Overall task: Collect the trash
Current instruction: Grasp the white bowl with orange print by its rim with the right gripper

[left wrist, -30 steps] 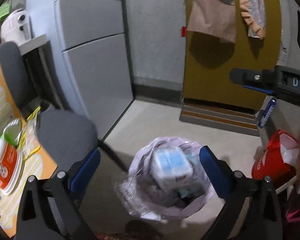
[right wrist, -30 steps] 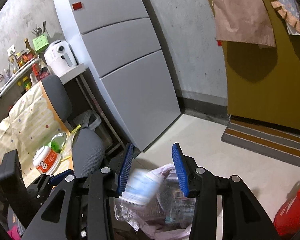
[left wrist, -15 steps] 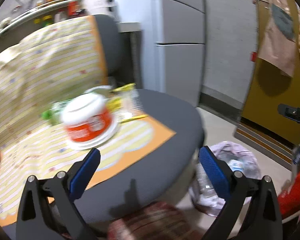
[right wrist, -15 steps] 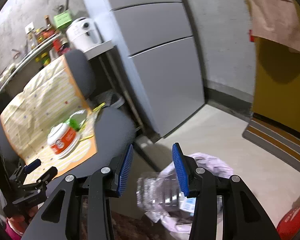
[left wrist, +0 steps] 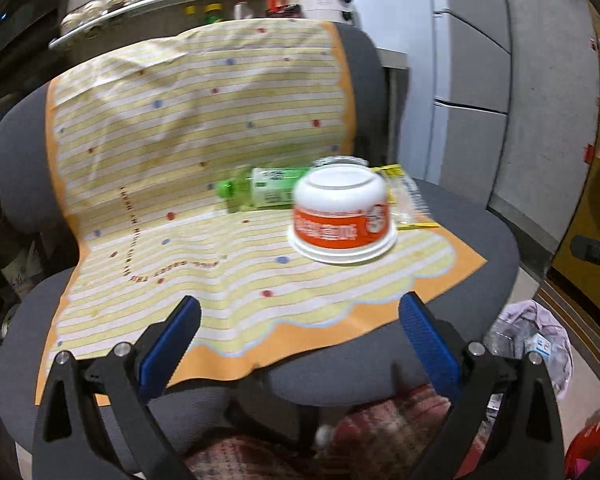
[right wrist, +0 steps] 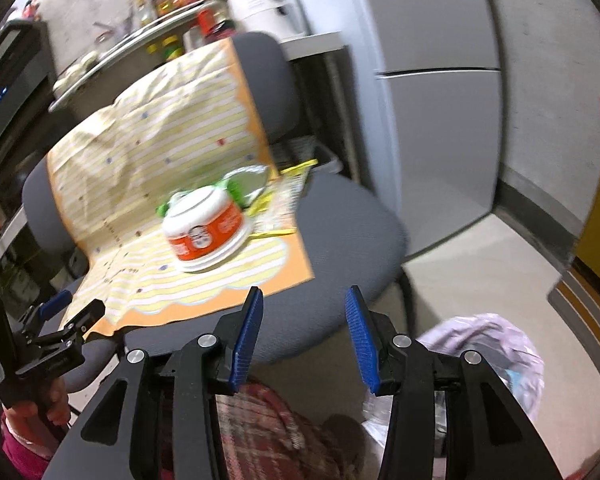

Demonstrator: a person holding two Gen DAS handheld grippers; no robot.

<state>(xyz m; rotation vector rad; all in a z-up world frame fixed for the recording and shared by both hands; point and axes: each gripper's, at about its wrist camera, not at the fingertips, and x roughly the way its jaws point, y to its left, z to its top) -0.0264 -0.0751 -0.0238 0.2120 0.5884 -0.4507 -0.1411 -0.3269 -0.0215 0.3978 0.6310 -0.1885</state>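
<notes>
Both tongs have swung away from the lined trash bag (left wrist: pixel 534 344) on the floor and now face the grey office chair (left wrist: pixel 472 240), so the drop-off seems finished and the next pickup is being lined up. A second ago a white carton sat in the bag and a bottle was falling from the right tongs (right wrist: pixel 304 332); now these stand part-way spread with nothing between the blue pads. The left tongs (left wrist: pixel 296 344) are spread wide and empty too. What remains to collect lies on the striped cloth (left wrist: pixel 204 152) over the seat: an upturned orange-and-white noodle cup (left wrist: pixel 342 216), a green-capped bottle (left wrist: pixel 256 192) lying just behind it, and a yellow wrapper (left wrist: pixel 408 196) beside it. The cup sits nearest, ahead of both tongs, though neither touches it yet.
</notes>
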